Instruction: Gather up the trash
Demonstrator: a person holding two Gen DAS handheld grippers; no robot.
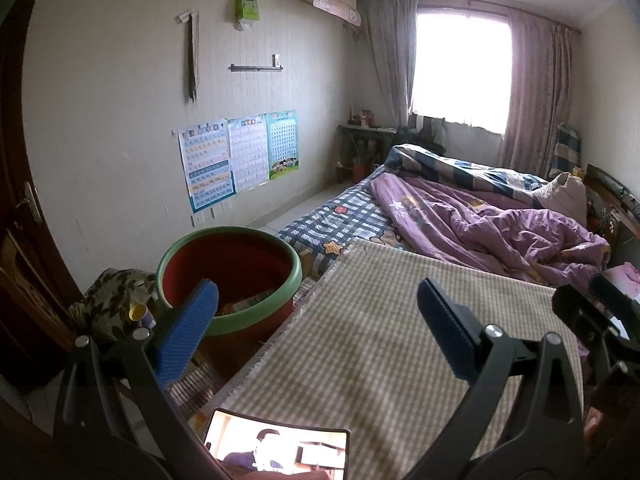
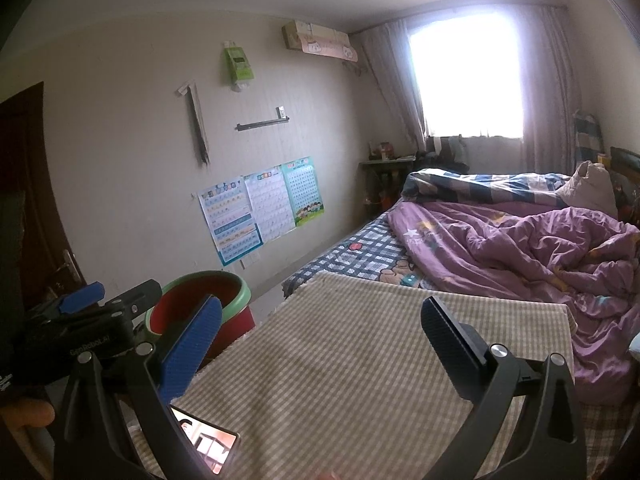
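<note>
The left gripper (image 1: pixel 316 300) holds its blue fingers (image 1: pixel 188 332) spread wide with nothing between them, above a checked beige cloth (image 1: pixel 380 344) that fills the lower middle of the left wrist view. The right gripper (image 2: pixel 320 320) is likewise spread and empty over the same cloth (image 2: pixel 352 360). No loose piece of trash can be made out on the cloth in either view. The bin for the task, a red tub with a green rim (image 1: pixel 230 276), stands at centre left of the left wrist view, just beyond the left finger and off the cloth's left edge; something pale lies inside it, too unclear to name. In the right wrist view the tub (image 2: pixel 200 308) sits at lower left, partly hidden behind the left finger, with the other gripper's black body (image 2: pixel 80 328) just beside it.

The cloth lies over the foot of a bed (image 1: pixel 340 220) with a blue plaid sheet; a rumpled purple quilt (image 1: pixel 500 228) fills the right side. A lit phone (image 1: pixel 276 448) rests on the cloth's near edge at the bottom of the frame. Beside the tub are a leaf-patterned cushion (image 1: pixel 108 300) and a small yellow-capped bottle (image 1: pixel 142 314). On the pale wall at centre left hang three posters (image 1: pixel 240 156); a curtained window (image 1: pixel 464 64) glows at upper right, and a dark door (image 1: pixel 16 200) runs along the left edge.
</note>
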